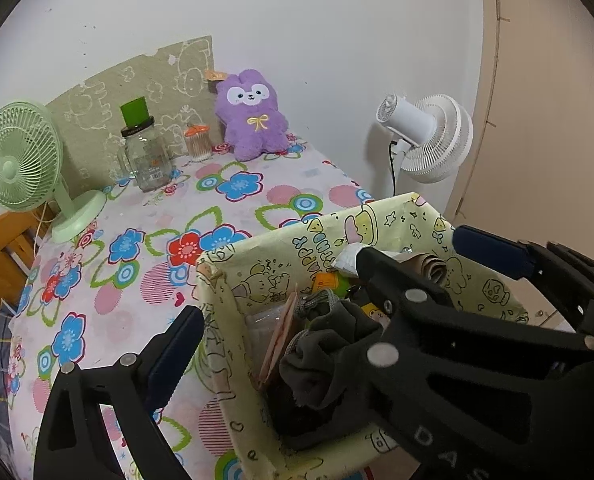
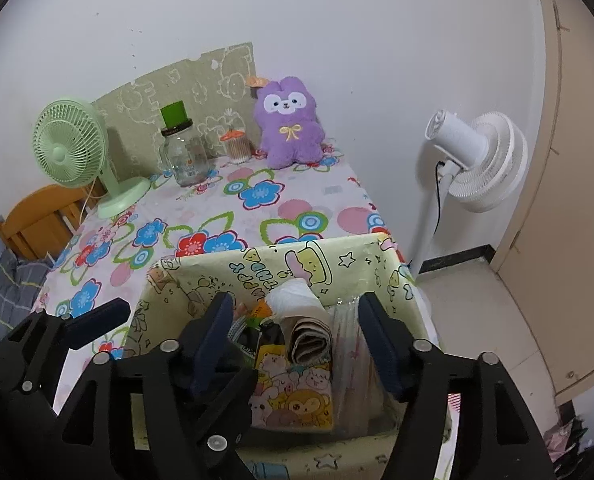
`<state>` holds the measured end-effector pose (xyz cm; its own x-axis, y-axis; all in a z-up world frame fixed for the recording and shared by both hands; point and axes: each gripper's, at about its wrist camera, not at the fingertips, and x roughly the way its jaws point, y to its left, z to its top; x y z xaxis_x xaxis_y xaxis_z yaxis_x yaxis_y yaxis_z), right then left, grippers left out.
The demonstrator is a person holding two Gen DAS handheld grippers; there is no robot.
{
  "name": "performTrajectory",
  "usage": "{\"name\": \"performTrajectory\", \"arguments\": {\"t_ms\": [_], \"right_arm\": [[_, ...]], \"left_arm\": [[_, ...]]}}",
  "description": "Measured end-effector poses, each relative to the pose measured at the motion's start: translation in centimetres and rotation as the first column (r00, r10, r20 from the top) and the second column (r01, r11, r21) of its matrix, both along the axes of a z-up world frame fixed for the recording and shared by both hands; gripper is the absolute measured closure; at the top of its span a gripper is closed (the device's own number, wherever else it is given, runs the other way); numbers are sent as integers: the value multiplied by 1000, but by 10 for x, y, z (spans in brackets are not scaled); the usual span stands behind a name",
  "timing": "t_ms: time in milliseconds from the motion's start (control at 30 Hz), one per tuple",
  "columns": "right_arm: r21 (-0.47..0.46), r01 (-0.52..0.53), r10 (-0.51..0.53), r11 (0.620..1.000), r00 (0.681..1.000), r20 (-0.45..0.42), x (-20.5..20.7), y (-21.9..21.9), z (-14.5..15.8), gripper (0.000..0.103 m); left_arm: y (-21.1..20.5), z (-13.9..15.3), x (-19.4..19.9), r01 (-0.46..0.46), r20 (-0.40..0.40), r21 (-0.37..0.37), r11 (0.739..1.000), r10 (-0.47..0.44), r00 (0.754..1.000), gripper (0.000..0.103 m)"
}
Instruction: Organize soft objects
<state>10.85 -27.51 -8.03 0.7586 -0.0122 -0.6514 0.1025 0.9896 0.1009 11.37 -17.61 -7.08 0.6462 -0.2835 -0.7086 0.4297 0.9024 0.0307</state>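
A yellow cartoon-print fabric box (image 1: 381, 220) (image 2: 201, 276) stands at the table's near right corner. It holds a dark grey cloth (image 1: 325, 356), a rolled beige cloth (image 2: 309, 340), a white bag and a cartoon pouch (image 2: 297, 396). A purple plush toy (image 1: 253, 114) (image 2: 291, 122) sits upright at the far edge against the wall. My left gripper (image 1: 321, 280) is open, its fingers astride the box. My right gripper (image 2: 297, 324) is open above the box's contents and empty; it also shows in the left wrist view (image 1: 409, 256).
A green desk fan (image 1: 25, 160) (image 2: 77, 148) stands far left. A glass jar with a green top (image 1: 145, 152) (image 2: 183, 152) and a small swab jar (image 1: 197, 142) (image 2: 237, 146) stand by a patterned board. A white floor fan (image 1: 429, 136) (image 2: 481, 156) is right of the table.
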Motion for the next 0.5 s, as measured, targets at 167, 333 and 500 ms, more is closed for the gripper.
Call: {"name": "performTrajectory", "arguments": {"t_ms": [167,333,500], "right_arm": [[0,4,-4,1000,1000,14,-11,6,8,27],[-6,7,-6,1000,999,39,-22,15,17,23],[-15,2,-1,1000,997,72,-34,30,28,18]], "left_arm": [[9,7,-7,-20,12,-12,1000,20,1000,1],[20,16,-18,-32,42,-19,999,33,999,0],[36,25,-27,-53,68,-28,998,55,996,0]]}}
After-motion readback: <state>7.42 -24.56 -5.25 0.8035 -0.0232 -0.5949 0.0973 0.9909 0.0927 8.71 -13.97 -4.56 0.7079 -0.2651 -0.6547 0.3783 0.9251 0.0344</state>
